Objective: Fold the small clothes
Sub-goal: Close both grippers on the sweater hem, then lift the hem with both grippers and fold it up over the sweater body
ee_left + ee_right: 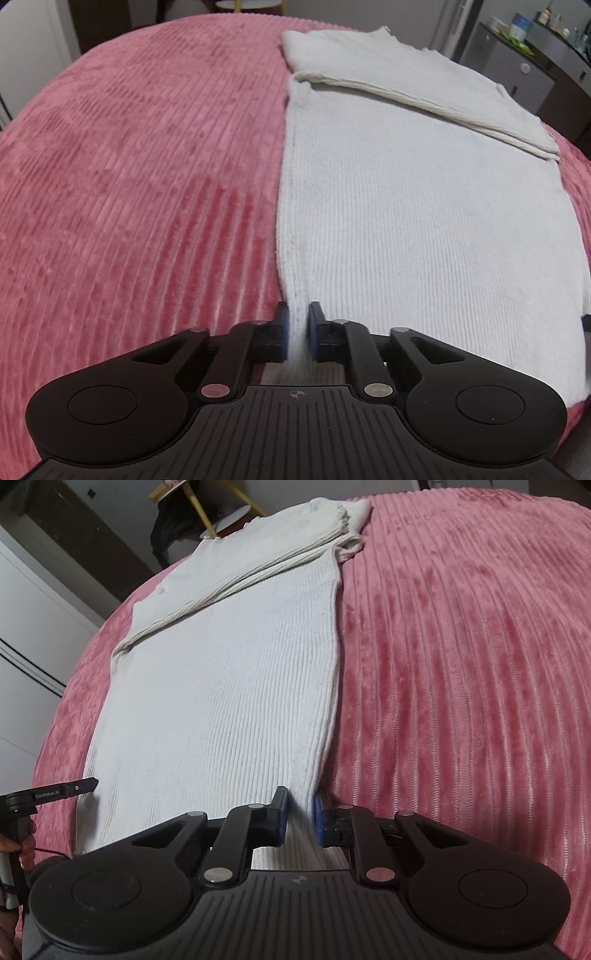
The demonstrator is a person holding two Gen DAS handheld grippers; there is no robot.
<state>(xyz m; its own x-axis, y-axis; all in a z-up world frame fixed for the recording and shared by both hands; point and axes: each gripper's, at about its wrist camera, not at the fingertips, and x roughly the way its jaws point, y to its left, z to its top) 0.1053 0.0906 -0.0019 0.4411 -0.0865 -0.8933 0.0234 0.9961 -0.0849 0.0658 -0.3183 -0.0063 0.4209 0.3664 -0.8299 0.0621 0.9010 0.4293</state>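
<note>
With each hand-held gripper, left (pixel 298 325) and right (pixel 301 812), pinching a near hem corner of the white ribbed knit top (pixel 424 206) lying ahead on the pink corduroy bed cover (pixel 129 184), lift both corners level and carry them forward to the folded sleeves.

One legible marking is present. In the right wrist view, at the 9 o'clock edge of the frame, the left gripper (pixel 88 783) carries small light lettering on the side of its black finger arm; it reads "GenRobot.AI". A small crosshair symbol is printed on the ribbed black body of each gripper, at 6 o'clock in both views. Packaging on the distant shelf at 1 o'clock in the left wrist view is too small to read.
</note>
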